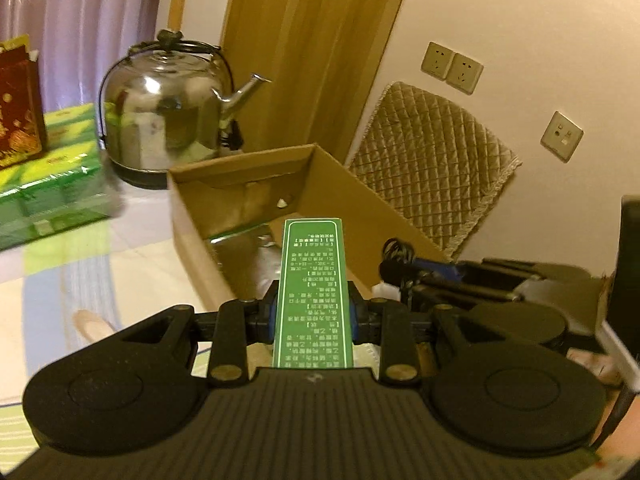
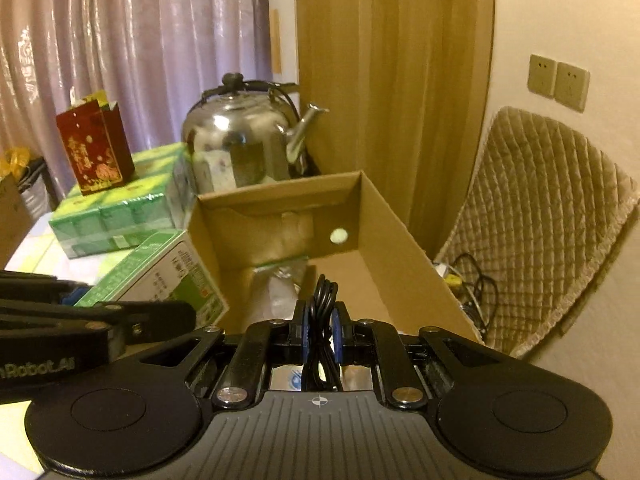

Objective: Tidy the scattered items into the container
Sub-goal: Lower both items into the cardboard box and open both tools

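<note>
Pale table (image 2: 24, 420) by cream wall (image 2: 560, 8), drapes (image 2: 392, 60) — kettle (image 2: 236, 144) behind box (image 2: 400, 240). Left gripper (image 1: 313, 314) clamped on carton (image 1: 312, 280); right gripper (image 2: 320, 334) pinching cable (image 2: 322, 320).

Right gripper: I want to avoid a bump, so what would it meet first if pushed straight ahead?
Probably the far wall of the open brown cardboard box; the right gripper, shut on a coiled black cable, points into it. Depth is unclear.

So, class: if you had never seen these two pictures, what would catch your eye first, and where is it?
The shiny steel kettle behind the open cardboard box. Next, the green box clamped in the left hand-held gripper over the cardboard box, and the black cable pinched in the right hand-held gripper.
</note>
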`<state>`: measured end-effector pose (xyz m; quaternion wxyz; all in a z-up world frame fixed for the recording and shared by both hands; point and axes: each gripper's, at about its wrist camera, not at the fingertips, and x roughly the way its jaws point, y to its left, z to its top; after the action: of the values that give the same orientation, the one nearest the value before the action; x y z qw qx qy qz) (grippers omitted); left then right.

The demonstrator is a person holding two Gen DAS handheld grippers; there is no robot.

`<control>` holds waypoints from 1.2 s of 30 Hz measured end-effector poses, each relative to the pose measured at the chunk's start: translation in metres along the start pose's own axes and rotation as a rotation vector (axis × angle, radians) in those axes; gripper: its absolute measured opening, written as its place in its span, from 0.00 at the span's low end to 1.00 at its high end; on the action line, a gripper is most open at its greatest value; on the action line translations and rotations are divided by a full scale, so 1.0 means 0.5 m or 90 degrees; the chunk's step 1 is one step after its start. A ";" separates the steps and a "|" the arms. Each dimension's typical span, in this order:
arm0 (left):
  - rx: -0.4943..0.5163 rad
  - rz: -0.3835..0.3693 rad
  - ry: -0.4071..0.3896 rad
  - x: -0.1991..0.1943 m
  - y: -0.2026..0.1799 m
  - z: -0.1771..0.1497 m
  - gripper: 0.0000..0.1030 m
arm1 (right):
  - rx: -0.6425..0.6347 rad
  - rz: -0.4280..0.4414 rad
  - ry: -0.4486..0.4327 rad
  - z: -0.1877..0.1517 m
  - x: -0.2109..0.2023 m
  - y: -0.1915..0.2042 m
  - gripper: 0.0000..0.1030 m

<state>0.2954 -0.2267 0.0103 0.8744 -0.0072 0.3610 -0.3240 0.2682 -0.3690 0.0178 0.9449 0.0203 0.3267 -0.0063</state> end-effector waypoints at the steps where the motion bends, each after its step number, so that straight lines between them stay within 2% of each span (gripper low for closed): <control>1: -0.002 -0.001 0.001 0.007 -0.005 -0.001 0.25 | 0.001 0.000 0.003 -0.002 0.000 -0.002 0.08; 11: -0.020 0.008 0.010 0.047 -0.011 -0.012 0.25 | 0.014 -0.014 0.010 -0.009 0.002 -0.028 0.08; 16: -0.046 -0.013 0.011 0.062 -0.007 -0.017 0.25 | 0.022 -0.021 0.021 -0.015 0.007 -0.044 0.08; 23: -0.048 -0.022 0.018 0.080 -0.015 -0.018 0.25 | 0.035 -0.016 0.029 -0.018 0.012 -0.053 0.08; 36: -0.043 0.010 -0.013 0.045 0.017 -0.009 0.25 | 0.041 -0.001 0.032 -0.016 0.014 -0.054 0.08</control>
<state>0.3095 -0.2321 -0.0092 0.8798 -0.0372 0.3628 -0.3050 0.2680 -0.3955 0.0062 0.9353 0.0503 0.3497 -0.0167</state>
